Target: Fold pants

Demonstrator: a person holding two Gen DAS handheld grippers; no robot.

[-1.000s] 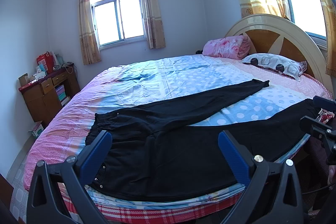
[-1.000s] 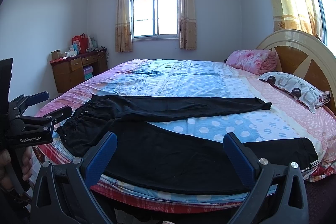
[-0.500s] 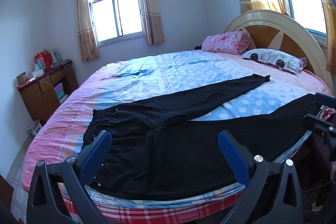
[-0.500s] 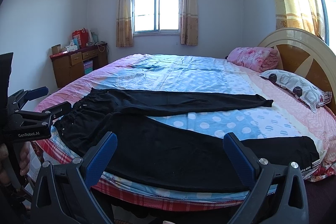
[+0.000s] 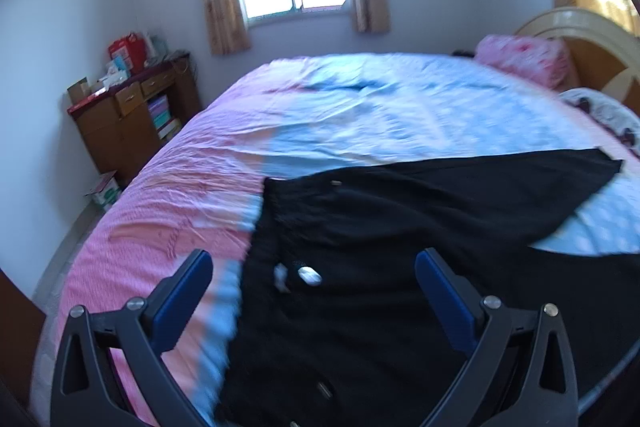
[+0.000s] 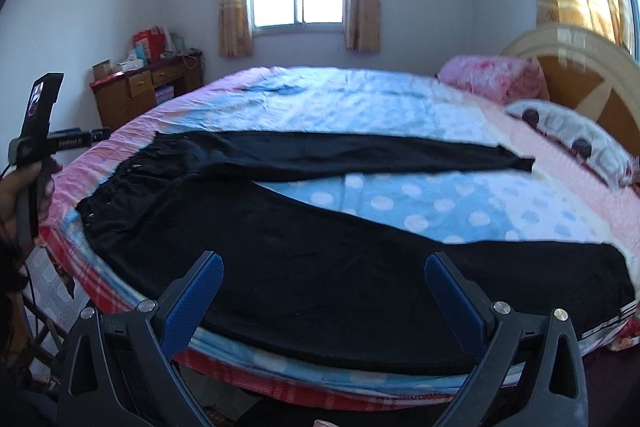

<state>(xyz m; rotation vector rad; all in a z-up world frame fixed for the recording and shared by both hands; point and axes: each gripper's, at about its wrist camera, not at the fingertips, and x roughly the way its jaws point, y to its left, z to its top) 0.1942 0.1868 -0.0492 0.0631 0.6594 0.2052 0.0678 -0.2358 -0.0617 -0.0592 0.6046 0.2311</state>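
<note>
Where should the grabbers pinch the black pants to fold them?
Probably the near leg of the black pants: left gripper pinches the waistband corner at the bed's edge, right gripper the near cuff. Come from the bedside; both edges lie flat, legs spread in a V.

My black pants (image 6: 304,251) lie on a bed sheet (image 6: 420,203) of light blue with white dots and pink edges over a red plaid border, my fingers' pads (image 6: 192,303) are blue on black frames, and the pillow (image 6: 492,83) is pink-flowered.
</note>
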